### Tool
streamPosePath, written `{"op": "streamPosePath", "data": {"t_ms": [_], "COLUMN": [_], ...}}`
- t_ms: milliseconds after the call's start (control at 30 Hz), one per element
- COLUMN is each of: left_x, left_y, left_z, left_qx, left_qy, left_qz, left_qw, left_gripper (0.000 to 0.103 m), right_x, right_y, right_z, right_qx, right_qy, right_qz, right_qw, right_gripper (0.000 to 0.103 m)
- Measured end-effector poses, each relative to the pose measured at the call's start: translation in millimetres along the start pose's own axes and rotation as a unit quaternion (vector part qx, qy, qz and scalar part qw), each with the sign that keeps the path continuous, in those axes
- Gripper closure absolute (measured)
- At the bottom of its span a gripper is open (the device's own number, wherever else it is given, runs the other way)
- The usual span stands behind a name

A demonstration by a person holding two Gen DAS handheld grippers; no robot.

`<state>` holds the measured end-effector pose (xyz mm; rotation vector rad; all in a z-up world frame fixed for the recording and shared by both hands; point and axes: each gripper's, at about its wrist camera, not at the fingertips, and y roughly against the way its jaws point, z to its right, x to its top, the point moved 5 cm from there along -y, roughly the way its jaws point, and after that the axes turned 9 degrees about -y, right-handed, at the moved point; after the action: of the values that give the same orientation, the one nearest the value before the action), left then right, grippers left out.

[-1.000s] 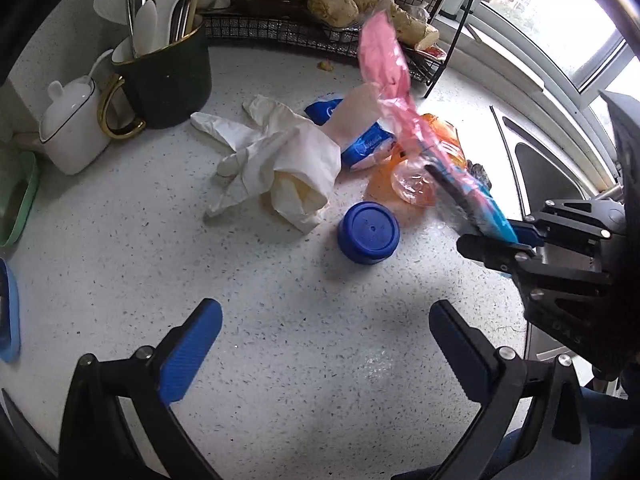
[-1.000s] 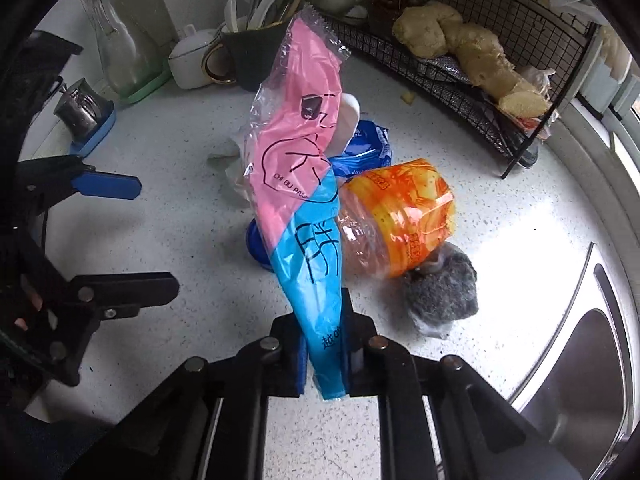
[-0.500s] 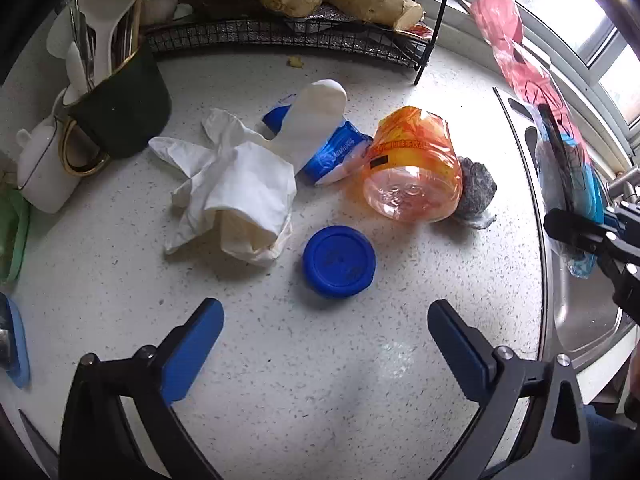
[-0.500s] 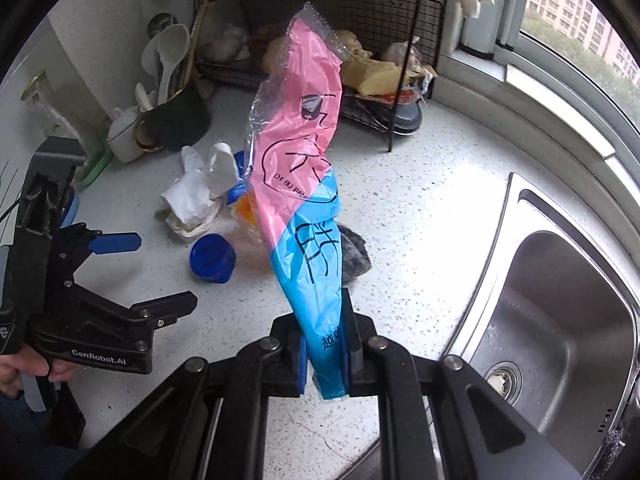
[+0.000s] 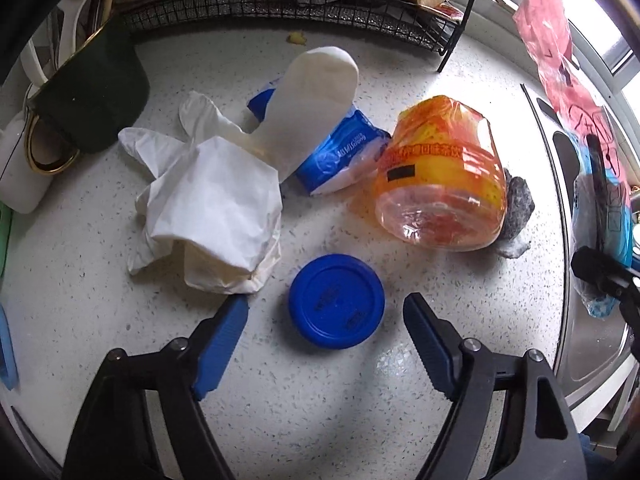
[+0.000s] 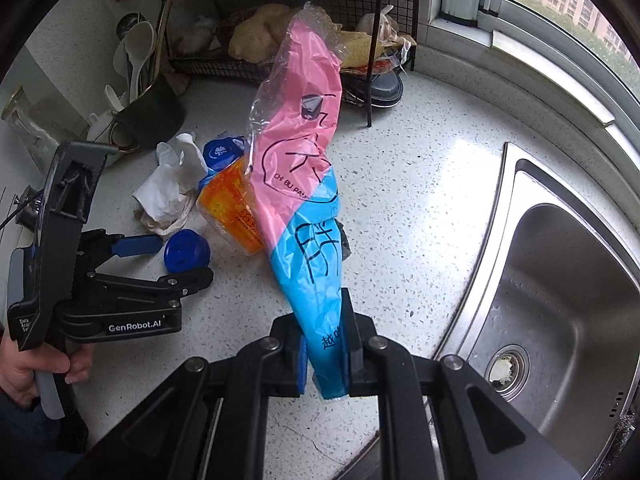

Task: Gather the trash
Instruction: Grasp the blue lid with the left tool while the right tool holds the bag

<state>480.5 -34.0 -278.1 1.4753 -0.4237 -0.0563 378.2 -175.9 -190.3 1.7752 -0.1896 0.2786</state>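
Note:
A round blue lid lies flat on the speckled counter, between the fingers of my left gripper. Its jaws are closing and the pads stand clear of the lid's rim. Behind the lid lie a white glove with a tissue, a blue wrapper, a crushed orange plastic jar and a grey scrap. My right gripper is shut on a pink and blue plastic bag, which it holds upright near the sink. From the right wrist the lid shows beside the left gripper.
A steel sink lies to the right. A black wire rack with ginger stands at the back. A dark green utensil mug and a white teapot are at the left. A hand holds the left gripper.
My left gripper came down over the blue lid and its fingers narrowed around it. The right gripper carried the bag right, off the trash pile toward the sink.

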Motion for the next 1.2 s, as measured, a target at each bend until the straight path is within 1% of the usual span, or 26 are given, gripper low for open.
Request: {"op": "streamPosePath", "data": {"t_ms": [67,133,233,267,300,367,400,533,600,633,700,767,867,933,1033,1067,1133,1167,1200], "left_x": [8,13,14,14,13,13,6,1,1,0,1,0,-3,-2,3,4,6,7,7], "left_y": [-3,-4,-4,-3,-2,1,3,8,8,8,7,4,3,1,-2,-3,-2,-2,-1], "left_z": [0,1,3,5,6,2,2,0,0,2,3,7,8,6,8,8,9,10,11], "left_qx": [0.007,0.015,0.029,0.033,0.034,0.030,0.026,0.014,0.010,0.007,0.009,0.012,0.018,0.033,0.030,0.032,0.030,0.028,0.027], "left_qy": [-0.004,-0.009,-0.014,-0.018,-0.024,-0.025,-0.021,-0.014,-0.014,-0.015,-0.023,-0.037,-0.050,-0.052,-0.047,-0.048,-0.050,-0.052,-0.055], "left_qz": [-0.003,-0.004,-0.001,0.002,0.003,0.007,0.007,0.011,0.009,0.009,0.006,-0.005,-0.010,-0.007,-0.009,-0.014,-0.018,-0.018,-0.019], "left_qw": [1.0000,0.9998,0.9995,0.9993,0.9991,0.9992,0.9994,0.9997,0.9998,0.9998,0.9997,0.9992,0.9985,0.9981,0.9984,0.9983,0.9981,0.9981,0.9980], "left_gripper": [0.025,0.029,0.038,0.042,0.048,0.053,0.053,0.053,0.048,0.047,0.045,0.038,0.038,0.037,0.037,0.038,0.045,0.052,0.056], "right_x": [0,1,1,2,2,2,1,1,2,2,3,3,2,1,0,0,1,2,3], "right_y": [-1,-1,-1,-1,-1,-1,-1,-2,-1,0,1,1,2,1,-3,-4,-4,-4,-4], "right_z": [1,2,4,4,4,3,3,1,0,0,1,2,3,4,4,4,2,1,1], "right_qx": [0.002,0.006,0.009,0.009,0.010,0.012,0.013,0.015,0.016,0.017,0.017,0.017,0.016,0.015,0.015,0.016,0.017,0.018,0.019], "right_qy": [-0.003,-0.006,-0.011,-0.012,-0.013,-0.014,-0.013,-0.008,-0.006,-0.004,-0.004,-0.006,-0.007,-0.010,-0.012,-0.012,-0.010,-0.008,-0.007], "right_qz": [-0.001,-0.003,-0.004,-0.003,-0.003,-0.002,-0.002,-0.003,-0.001,0.000,0.002,0.002,0.002,-0.001,-0.006,-0.008,-0.009,-0.009,-0.009], "right_qw": [1.000,1.000,1.000,1.000,1.000,1.000,1.000,1.000,1.000,1.000,1.000,1.000,1.000,1.000,1.000,1.000,1.000,1.000,1.000], "right_gripper": [0.092,0.092,0.092,0.092,0.092,0.092,0.092,0.092,0.092,0.092,0.092,0.092,0.092,0.092,0.092,0.092,0.092,0.092,0.092]}}
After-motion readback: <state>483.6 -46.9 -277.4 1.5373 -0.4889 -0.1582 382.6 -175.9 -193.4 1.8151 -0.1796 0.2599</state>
